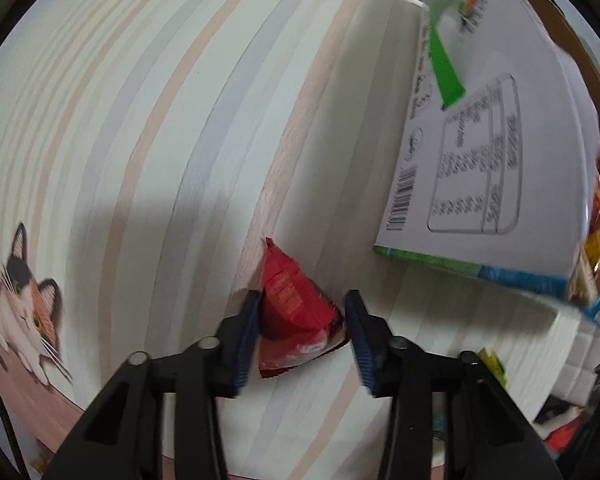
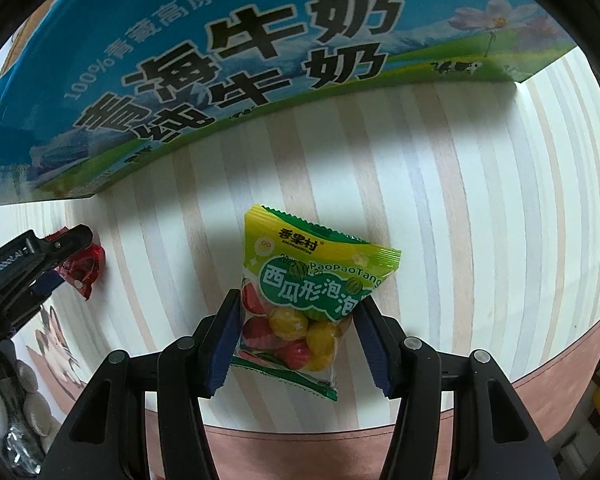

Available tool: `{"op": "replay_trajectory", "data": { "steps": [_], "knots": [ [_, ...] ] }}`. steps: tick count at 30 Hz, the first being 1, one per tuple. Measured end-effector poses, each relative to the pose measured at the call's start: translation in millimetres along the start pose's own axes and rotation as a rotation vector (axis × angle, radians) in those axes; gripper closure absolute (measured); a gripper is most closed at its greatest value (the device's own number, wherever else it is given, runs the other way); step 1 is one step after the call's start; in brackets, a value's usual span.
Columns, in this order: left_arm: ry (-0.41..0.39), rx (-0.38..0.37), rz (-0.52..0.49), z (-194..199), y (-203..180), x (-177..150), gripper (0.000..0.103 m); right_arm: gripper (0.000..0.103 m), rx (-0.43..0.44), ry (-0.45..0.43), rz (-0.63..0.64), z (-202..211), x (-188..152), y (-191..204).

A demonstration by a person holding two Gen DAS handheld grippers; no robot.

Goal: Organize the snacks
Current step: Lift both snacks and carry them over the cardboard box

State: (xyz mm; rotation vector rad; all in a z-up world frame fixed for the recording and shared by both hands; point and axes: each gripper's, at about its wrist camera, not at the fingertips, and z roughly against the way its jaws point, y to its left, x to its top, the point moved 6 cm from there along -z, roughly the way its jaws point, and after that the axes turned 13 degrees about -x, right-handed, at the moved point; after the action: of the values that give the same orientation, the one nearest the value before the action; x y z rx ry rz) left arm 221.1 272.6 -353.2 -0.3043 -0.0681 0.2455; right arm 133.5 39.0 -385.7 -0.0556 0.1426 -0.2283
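Note:
A red snack packet [image 1: 292, 312] lies on the striped tablecloth [image 1: 160, 140]. My left gripper [image 1: 302, 316] is open around it, one blue pad on each side. A yellow-green bag of watermelon gum balls [image 2: 300, 300] lies on the cloth in the right wrist view. My right gripper [image 2: 296, 320] is open, its pads on either side of the bag's lower half. The left gripper [image 2: 56, 258] and the red packet [image 2: 84, 270] also show at the left of the right wrist view.
A large milk carton box [image 2: 240, 60] stands on the table just behind both snacks; its white side with a barcode [image 1: 480, 140] fills the right of the left wrist view. A cat picture [image 1: 24, 300] marks the cloth's left part. The table edge [image 2: 540, 364] lies near the right gripper.

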Motion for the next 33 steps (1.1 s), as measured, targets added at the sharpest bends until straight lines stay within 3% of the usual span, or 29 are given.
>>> {"op": "replay_trajectory", "data": {
  "steps": [6, 16, 25, 27, 33],
  "knots": [
    [0.008, 0.029, -0.068, -2, -19, -21, 0.068, 0.048, -0.016, 0.001, 0.083, -1, -15, 2],
    [0.115, 0.038, -0.199, -10, -45, -116, 0.068, 0.048, -0.039, 0.1, 0.245, -18, -66, -22],
    [0.165, 0.073, -0.231, -39, -52, -159, 0.068, 0.046, -0.061, 0.099, 0.255, -22, -76, -22],
    [0.163, 0.085, -0.233, -54, -27, -152, 0.065, 0.046, -0.062, 0.098, 0.251, -21, -81, -19],
    [0.168, 0.1, -0.246, -64, -21, -150, 0.065, 0.045, -0.062, 0.101, 0.246, -22, -79, -29]
  ]
}}
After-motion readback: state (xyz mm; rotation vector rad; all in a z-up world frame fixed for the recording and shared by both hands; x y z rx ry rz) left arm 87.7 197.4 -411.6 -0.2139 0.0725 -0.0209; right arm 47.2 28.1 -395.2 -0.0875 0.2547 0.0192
